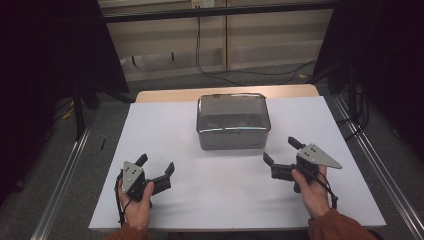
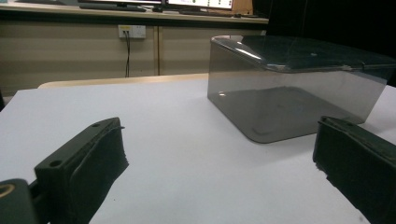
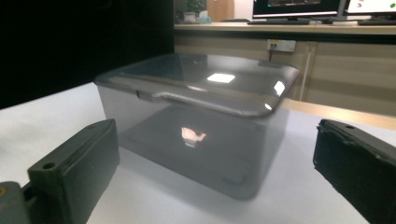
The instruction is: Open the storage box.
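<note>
A grey translucent box point(image 1: 233, 121) with its lid point(image 1: 232, 111) closed is seen standing on the white table point(image 1: 200, 200), near the middle of the far edge. In the left gripper view the box point(image 2: 299, 88) is placed ahead and to the right; in the right gripper view the box point(image 3: 196, 121) is placed straight ahead, with light reflections recorded on the lid point(image 3: 205, 81). The contents cannot be made out through the tinted walls.

The left gripper point(image 1: 157, 165) is held in the left hand point(image 1: 135, 202) near the near left corner of the table, its jaws spread wide with nothing between them. The right gripper point(image 1: 281, 150) is held in the right hand point(image 1: 312, 187) toward the near right corner, jaws likewise spread wide and holding nothing. Both grippers are pointed toward the box and are kept well apart from it; no contact with the box is observed. A grey three-cornered plate is carried on top of each gripper.

Bare white table surface is noted between the two grippers. Beyond the far edge, a wall socket point(image 2: 131, 31) with a cable is seen against a beige wall
</note>
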`<state>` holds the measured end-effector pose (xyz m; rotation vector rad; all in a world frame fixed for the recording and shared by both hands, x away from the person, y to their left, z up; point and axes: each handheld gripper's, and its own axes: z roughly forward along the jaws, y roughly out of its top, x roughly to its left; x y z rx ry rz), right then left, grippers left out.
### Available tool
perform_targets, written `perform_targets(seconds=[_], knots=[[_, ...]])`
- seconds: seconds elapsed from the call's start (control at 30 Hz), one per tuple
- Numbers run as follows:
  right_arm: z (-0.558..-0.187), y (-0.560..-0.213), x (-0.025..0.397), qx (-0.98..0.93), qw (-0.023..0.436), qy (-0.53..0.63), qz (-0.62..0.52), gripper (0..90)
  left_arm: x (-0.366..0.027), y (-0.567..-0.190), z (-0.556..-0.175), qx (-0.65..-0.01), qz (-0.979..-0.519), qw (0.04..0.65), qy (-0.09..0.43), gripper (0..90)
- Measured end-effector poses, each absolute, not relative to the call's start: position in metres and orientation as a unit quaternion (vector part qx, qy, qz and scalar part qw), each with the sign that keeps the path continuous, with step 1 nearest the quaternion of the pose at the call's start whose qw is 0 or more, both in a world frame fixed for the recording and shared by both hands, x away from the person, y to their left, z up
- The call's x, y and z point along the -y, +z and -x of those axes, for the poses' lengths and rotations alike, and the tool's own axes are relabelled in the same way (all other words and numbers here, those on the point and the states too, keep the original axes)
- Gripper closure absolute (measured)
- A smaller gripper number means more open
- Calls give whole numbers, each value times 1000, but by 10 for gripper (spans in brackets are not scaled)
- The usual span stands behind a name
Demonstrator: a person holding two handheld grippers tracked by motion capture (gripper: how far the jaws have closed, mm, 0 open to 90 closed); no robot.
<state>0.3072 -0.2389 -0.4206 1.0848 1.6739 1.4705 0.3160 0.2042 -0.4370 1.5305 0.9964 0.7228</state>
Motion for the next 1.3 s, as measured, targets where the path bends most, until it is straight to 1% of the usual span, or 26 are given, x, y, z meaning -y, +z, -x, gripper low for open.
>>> perform_targets(seconds=[0.13, 0.23, 0.3, 0.37, 0.53, 0.73, 1.0, 1.3], knots=[[-315, -416, 228, -640, 316, 573, -403, 2, -201, -434, -317, -417, -648, 556, 311, 22], [-319, -414, 223, -644, 305, 579, -396, 1, -199, -435, -316, -414, -650, 558, 308, 22], [-320, -412, 221, -649, 307, 575, -393, 0, -200, -436, -313, -411, -653, 559, 303, 22], [-320, -410, 218, -650, 303, 577, -390, 0, -202, -436, -309, -410, -651, 556, 314, 22], [-320, -408, 208, -672, 311, 551, -385, 0, -208, -436, -304, -415, -647, 560, 310, 22], [-325, -404, 203, -669, 308, 565, -372, 0, -211, -437, -303, -427, -643, 557, 307, 22], [-326, -395, 196, -672, 307, 577, -350, 0, -207, -436, -304, -416, -651, 557, 304, 22], [-334, -393, 182, -682, 312, 569, -338, 0, -210, -435, -304, -419, -646, 562, 302, 22]])
